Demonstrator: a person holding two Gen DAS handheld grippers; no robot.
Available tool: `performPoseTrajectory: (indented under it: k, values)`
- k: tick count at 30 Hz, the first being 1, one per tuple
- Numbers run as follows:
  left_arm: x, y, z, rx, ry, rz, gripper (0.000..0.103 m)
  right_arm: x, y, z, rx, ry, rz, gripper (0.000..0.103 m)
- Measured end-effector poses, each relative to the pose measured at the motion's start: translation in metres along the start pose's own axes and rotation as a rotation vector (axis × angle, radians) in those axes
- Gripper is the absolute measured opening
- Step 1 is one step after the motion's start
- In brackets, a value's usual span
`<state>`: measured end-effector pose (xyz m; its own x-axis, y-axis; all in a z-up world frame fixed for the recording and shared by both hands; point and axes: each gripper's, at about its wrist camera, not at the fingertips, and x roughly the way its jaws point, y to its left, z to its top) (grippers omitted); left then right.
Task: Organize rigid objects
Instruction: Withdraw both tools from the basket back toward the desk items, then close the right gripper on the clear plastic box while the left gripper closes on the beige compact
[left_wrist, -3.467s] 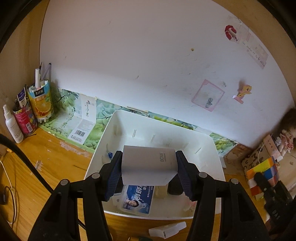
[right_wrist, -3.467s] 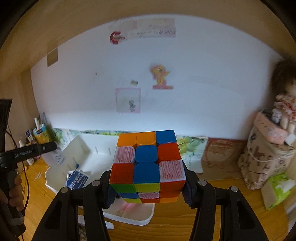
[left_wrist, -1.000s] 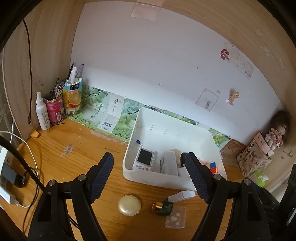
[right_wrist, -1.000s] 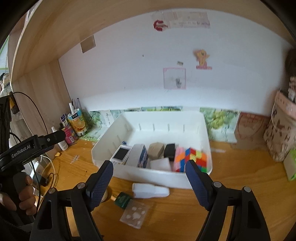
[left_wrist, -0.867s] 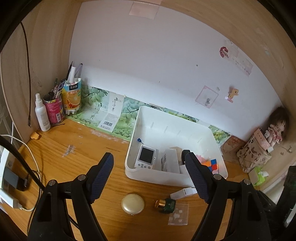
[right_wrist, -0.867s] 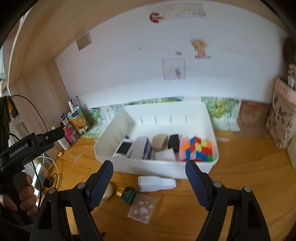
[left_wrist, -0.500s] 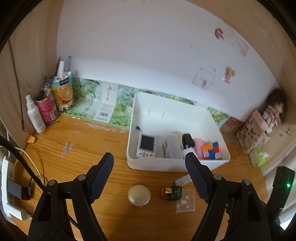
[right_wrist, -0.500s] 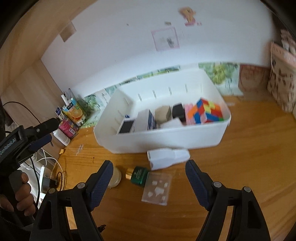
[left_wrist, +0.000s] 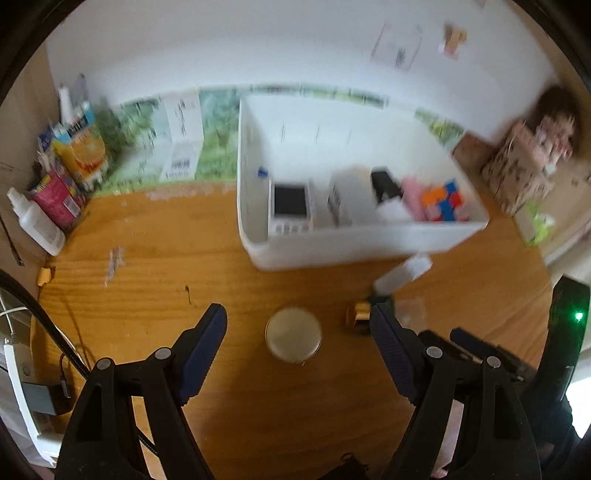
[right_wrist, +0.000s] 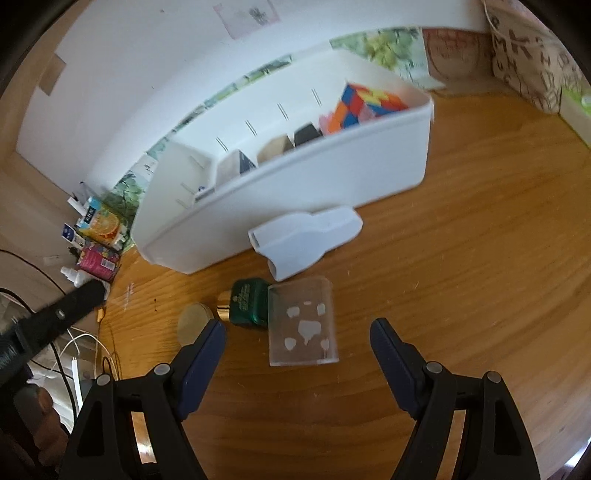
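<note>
At the far left of the wooden tabletop (left_wrist: 155, 295), against the wall, stand a white spray bottle (left_wrist: 35, 218), a pink can (left_wrist: 55, 197) and an orange juice carton (left_wrist: 83, 155). The left hand-held gripper (left_wrist: 297, 332) hangs over the tabletop with its jaws spread wide and nothing between them; a round cream-coloured compact (left_wrist: 293, 334) lies on the wood in the gap under them. Just to the right, a green bottle with a gold cap (right_wrist: 245, 301) lies on its side, touching a clear plastic case (right_wrist: 301, 321) that lies flat. The right hand-held gripper (right_wrist: 297, 341) is also wide open and empty, with the clear case between and just ahead of its fingers. Beyond these lies a white plastic piece (right_wrist: 304, 240), close to the front wall of the white bin (right_wrist: 295, 192). Inside the bin, in a row along the front, sit a small white device with a dark screen (left_wrist: 290, 206), a white box (left_wrist: 345, 199), a black item (left_wrist: 384, 182) and, at the right end, a Rubik's cube (right_wrist: 364, 101). A patterned bag (left_wrist: 517, 181) stands at the far right.
</note>
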<state>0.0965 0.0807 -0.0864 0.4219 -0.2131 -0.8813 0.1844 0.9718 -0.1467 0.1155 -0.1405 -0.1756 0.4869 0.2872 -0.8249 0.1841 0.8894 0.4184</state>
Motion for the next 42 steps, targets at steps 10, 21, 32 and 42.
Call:
performPoseTrajectory:
  k: [10, 21, 32, 42]
  values:
    - [0.057, 0.004, -0.006, 0.037, 0.253, 0.038, 0.082, 0.03, 0.004, -0.009, 0.028, 0.106, -0.089, 0.081]
    - [0.092, 0.012, -0.005, 0.033, 0.389, 0.031, 0.082, 0.046, 0.02, -0.008, -0.083, 0.165, -0.23, 0.08]
    - [0.101, 0.015, -0.01, 0.009, 0.421, 0.006, 0.078, 0.062, 0.044, 0.001, -0.196, 0.186, -0.34, 0.066]
    - [0.101, 0.008, -0.008, 0.025, 0.418, -0.041, 0.06, 0.072, 0.068, 0.007, -0.232, 0.17, -0.332, 0.049]
